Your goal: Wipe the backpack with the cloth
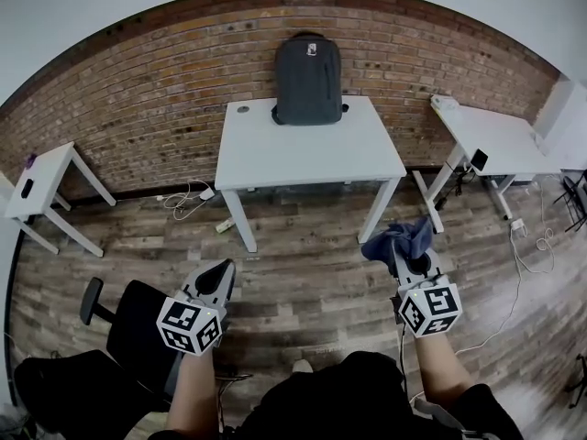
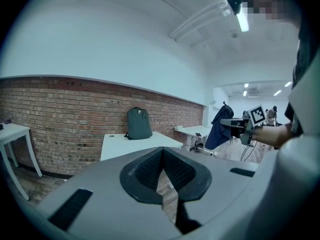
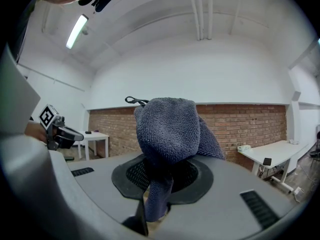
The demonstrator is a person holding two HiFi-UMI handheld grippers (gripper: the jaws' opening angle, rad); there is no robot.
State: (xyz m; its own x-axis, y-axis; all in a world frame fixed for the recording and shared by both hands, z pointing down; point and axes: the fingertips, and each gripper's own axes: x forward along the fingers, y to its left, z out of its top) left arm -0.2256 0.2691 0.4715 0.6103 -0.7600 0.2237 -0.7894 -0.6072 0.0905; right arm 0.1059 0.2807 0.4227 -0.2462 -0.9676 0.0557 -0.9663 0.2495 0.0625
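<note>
- The backpack [image 1: 308, 79], dark grey, stands upright at the far edge of the white bench [image 1: 303, 154]. Its back is against the brick wall [image 1: 138, 126], and it is well apart from both my grippers.
- The cloth [image 3: 167, 129], a dark blue terry towel, is pinched in my right gripper [image 1: 404, 248]. The jaws are closed on a lower fold, the rest bunches above them in a loose wad, and one tail hangs down between the pads.
- My left gripper [image 1: 220, 273] carries nothing. Its jaws are drawn together with the tips meeting, and only a sliver of floor shows behind them.
- Both grippers hang low over the wood floor [image 1: 303, 264], short of the bench, with an office chair [image 1: 138, 333] beside the left one. I judge that wiping has not begun and the step in hand is the approach.
- To do it well, I should carry the cloth across the bench and lay the bunched wad, not the hard jaw tips, flat on the backpack's front panel.
- The bag only leans on the wall, so a sideways push could tip or slide it. I would wipe from top to bottom, pressing towards the wall.
- My empty left gripper could steady the bag at a shoulder or side edge while the right one wipes.
- The grip is on one fold only, so I should use light pressure or the cloth may drag free.
</note>
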